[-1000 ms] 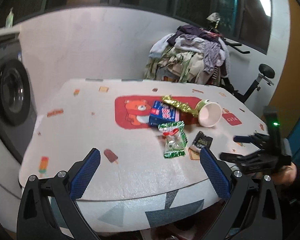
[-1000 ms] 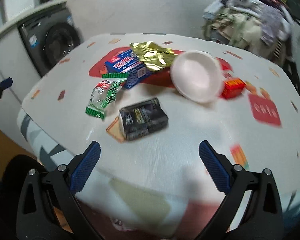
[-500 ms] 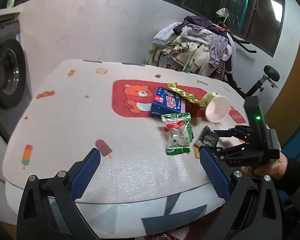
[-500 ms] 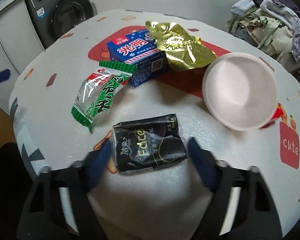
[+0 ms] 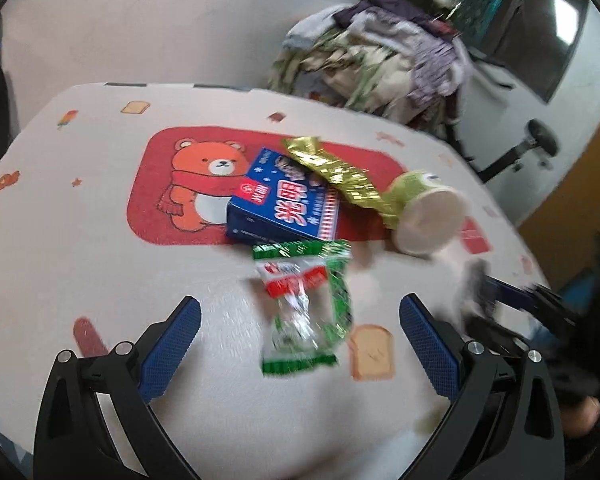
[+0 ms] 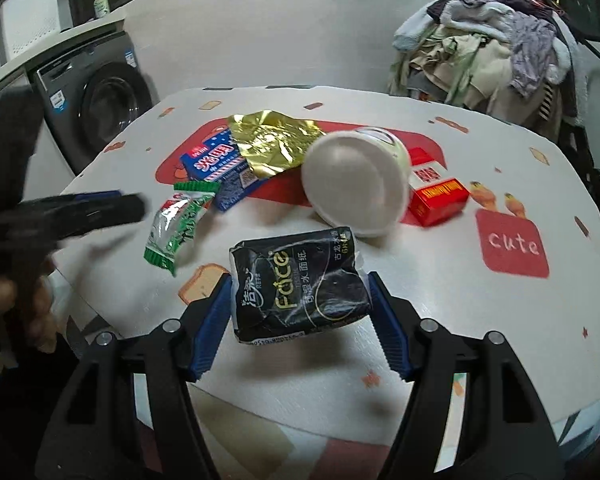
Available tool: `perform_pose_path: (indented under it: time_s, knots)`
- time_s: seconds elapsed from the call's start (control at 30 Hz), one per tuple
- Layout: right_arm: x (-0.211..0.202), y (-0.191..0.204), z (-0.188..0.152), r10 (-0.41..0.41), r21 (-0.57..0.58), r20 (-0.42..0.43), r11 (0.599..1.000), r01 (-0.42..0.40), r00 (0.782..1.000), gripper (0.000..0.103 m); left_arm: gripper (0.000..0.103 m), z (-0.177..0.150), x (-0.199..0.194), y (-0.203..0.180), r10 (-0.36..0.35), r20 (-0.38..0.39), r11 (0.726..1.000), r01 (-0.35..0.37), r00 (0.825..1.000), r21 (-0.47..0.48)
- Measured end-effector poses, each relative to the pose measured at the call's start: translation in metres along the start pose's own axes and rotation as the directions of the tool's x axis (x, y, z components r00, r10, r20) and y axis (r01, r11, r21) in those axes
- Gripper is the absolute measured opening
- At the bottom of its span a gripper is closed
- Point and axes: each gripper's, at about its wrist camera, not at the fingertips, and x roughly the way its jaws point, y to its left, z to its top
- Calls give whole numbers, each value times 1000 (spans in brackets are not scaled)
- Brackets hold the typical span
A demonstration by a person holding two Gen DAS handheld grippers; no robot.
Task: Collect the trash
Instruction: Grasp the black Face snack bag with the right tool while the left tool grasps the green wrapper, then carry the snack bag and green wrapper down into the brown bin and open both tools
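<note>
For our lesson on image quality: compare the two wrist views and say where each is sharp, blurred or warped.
Left wrist view: motion blur smears the green wrapper and the right gripper. Right wrist view: sharp on the black tissue pack, though the left gripper is blurred. Both: fisheye bends the table edge.

Probably a home laundry corner: washing machine [image 6: 100, 108], clothes heap [image 6: 496, 44].

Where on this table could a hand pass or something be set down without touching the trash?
Bare cloth lies left of the bear print, toward the washing machine, and right of the "cute" patch. The middle is crowded: blue box, gold wrapper, cup, red box and green packet lie close together.
</note>
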Motion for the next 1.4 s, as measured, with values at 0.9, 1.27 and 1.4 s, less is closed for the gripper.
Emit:
perform_pose_path:
  time_s: [0.9,1.27,1.4]
  knots:
    - [-74,4,-42,-11,29,63,1000,9,998,66,32,-50,-60,-42,-22,-3,987,23,1000,160]
    - [-95,19,-75,-3,35,60,999,0,998,67,32,-130,-101,-66,-66,-33,973,72,997,218]
    - [-98,22,-84,-6,28,50,1000,5,999,67,32,-161,-92,-71,-52,-84,965,72,995,252]
